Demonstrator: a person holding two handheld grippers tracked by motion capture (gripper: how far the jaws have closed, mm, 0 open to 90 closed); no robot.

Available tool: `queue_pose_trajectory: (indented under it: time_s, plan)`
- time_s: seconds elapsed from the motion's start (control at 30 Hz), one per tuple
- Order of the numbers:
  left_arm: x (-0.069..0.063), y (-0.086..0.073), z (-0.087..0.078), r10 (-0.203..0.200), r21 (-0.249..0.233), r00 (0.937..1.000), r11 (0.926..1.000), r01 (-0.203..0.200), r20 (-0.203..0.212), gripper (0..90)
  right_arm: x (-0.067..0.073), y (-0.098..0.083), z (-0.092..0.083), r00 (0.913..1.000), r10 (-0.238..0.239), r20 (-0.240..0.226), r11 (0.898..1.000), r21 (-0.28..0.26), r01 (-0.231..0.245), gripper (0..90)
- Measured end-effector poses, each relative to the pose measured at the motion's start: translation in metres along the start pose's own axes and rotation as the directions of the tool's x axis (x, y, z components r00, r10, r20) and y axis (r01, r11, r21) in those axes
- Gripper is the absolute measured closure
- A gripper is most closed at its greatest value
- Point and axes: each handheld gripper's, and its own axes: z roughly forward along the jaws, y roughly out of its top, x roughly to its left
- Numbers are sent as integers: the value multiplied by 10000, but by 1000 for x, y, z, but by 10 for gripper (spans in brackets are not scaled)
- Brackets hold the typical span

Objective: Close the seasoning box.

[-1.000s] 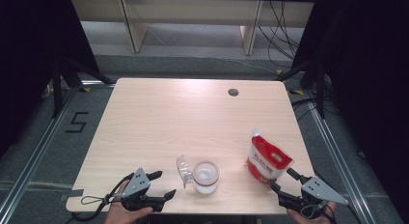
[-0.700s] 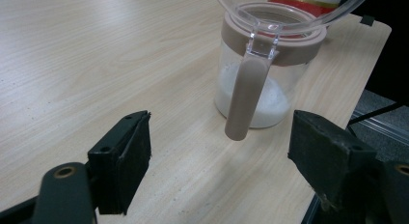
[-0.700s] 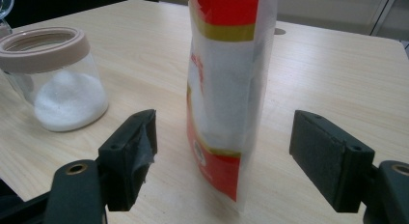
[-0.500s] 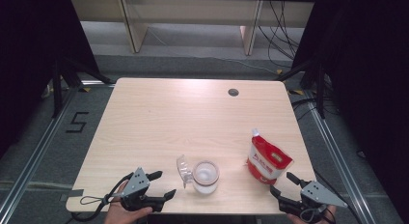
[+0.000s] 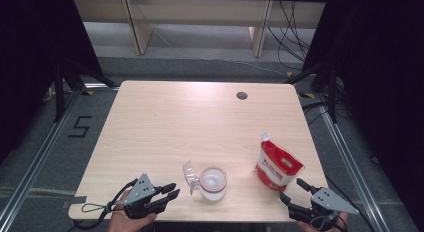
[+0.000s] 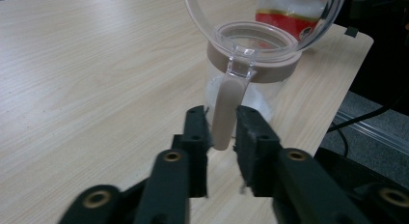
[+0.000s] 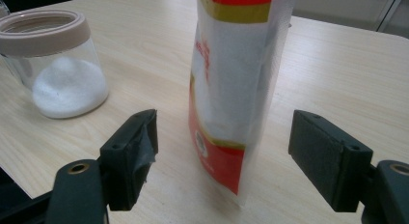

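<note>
A clear jar (image 5: 213, 184) with a beige collar stands near the table's front edge, white powder in its bottom. Its clear lid (image 5: 189, 174) is flipped open to the left. My left gripper (image 5: 175, 190) lies just left of it. In the left gripper view the jaws have just been closing, and the left gripper (image 6: 223, 122) now has its pads against the jar's beige handle (image 6: 224, 108). A red and white pouch (image 5: 277, 164) stands upright to the right. My right gripper (image 7: 224, 132) is open before the pouch (image 7: 231, 79), with its pads clear of both sides.
The wooden table (image 5: 200, 122) has a small round hole (image 5: 242, 95) near its far edge. Both hands sit at the front edge. Dark floor, metal rails and cables surround the table, and pale shelving stands behind it.
The left gripper's jaws have drawn together from wide open. The right gripper, the jar and the pouch stay where they were.
</note>
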Motion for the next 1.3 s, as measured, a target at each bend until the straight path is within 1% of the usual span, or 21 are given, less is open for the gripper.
queue_pose_trajectory:
  time_s: [0.03, 0.07, 0.13, 0.23, 0.3, 0.37, 0.4, 0.43, 0.5, 0.53, 0.57, 0.6, 0.67, 0.7, 0.73, 0.87, 0.93, 1.07, 1.17, 1.2, 1.3]
  plan:
    - [1, 0, 2, -20, -80, 10000, 10000, 21, 69, 823, 0, 0, 0, 10000, -39, 8, 10000, 31, 39, 267]
    - [0, 0, 1, -44, 30, 10000, 10000, 44, -14, 857, 2, 0, -1, 9998, 191, 29, 9997, 121, -192, 267]
    - [0, 2, 2, 51, 66, 10000, 10000, -51, -9, 894, 1, 0, 1, 10000, -5, 26, 10000, 75, 5, 269]
    - [-3, 8, 3, 80, -94, 9999, 9999, -79, 76, 896, 1, 0, 1, 9999, -105, -11, 9999, 23, 105, 269]
    - [-7, 12, 2, 195, -3, 9997, 9998, -195, 117, 896, 0, 0, 1, 9999, -140, -39, 9999, 80, 140, 271]
    - [-9, 14, 3, 140, 1, 9998, 9999, -140, 166, 897, -1, -1, 2, 9993, -365, 25, 9993, -21, 365, 272]
    - [-8, 15, 4, 264, 0, 9994, 9997, -264, 232, 896, 1, -1, 1, 9999, 42, -153, 9999, 136, -40, 273]
    - [-9, 16, 4, 229, 41, 9996, 9997, -230, 164, 897, 0, 0, 1, 9998, -158, -78, 9999, 67, 159, 273]
    - [-11, 20, 6, 201, -178, 9995, 9996, -197, 237, 896, 0, 0, 1, 9998, -216, -38, 9997, 107, 216, 274]
    - [-11, 22, 6, 324, -97, 9991, 9994, -322, 264, 896, 1, 0, 1, 9999, -88, -97, 9999, 141, 89, 274]
    - [-13, 24, 7, 253, -158, 9994, 9996, -249, 249, 896, 0, -1, 1, 9998, -162, -120, 9997, 183, 164, 274]
    - [-12, 26, 7, 466, -77, 9986, 9989, -464, 237, 896, 1, 0, 1, 9999, -100, -76, 9999, 128, 101, 274]
    - [-15, 28, 9, 313, -246, 9990, 9992, -306, 314, 896, 1, 0, 1, 9999, -132, -62, 9999, 90, 133, 274]
    - [-14, 31, 10, 690, -230, 9969, 9974, -682, 370, 896, 0, 0, 1, 9999, -124, -80, 9999, 100, 124, 274]
    - [-16, 31, 12, 320, -278, 9989, 9991, -311, 351, 896, -1, 0, 1, 9995, -327, -16, 9995, 37, 327, 275]
    - [-15, 34, 16, 511, -301, 9981, 9983, -501, 349, 896, 0, -1, 1, 9997, -213, -76, 9997, 112, 214, 275]
    - [-17, 35, 19, 351, -428, 9984, 9985, -332, 452, 896, 1, 0, 1, 9999, -128, -75, 9998, 142, 130, 277]
    - [-15, 35, 20, 767, -321, 9958, 9967, -752, 492, 895, 1, 0, 1, 9998, -150, -145, 9998, 129, 152, 279]
    - [-18, 36, 21, 514, -435, 9969, 9979, -488, 602, 895, 2, 0, 0, 9999, -54, -95, 9998, 170, 55, 281]
    - [-18, 37, 24, 380, -578, 9969, 9978, -340, 692, 895, 1, 0, 1, 9998, -189, -102, 9997, 122, 190, 282]
    - [-16, 38, 28, 604, -423, 9961, 9974, -578, 638, 895, 1, 0, 1, 9998, -193, -104, 9997, 116, 194, 283]
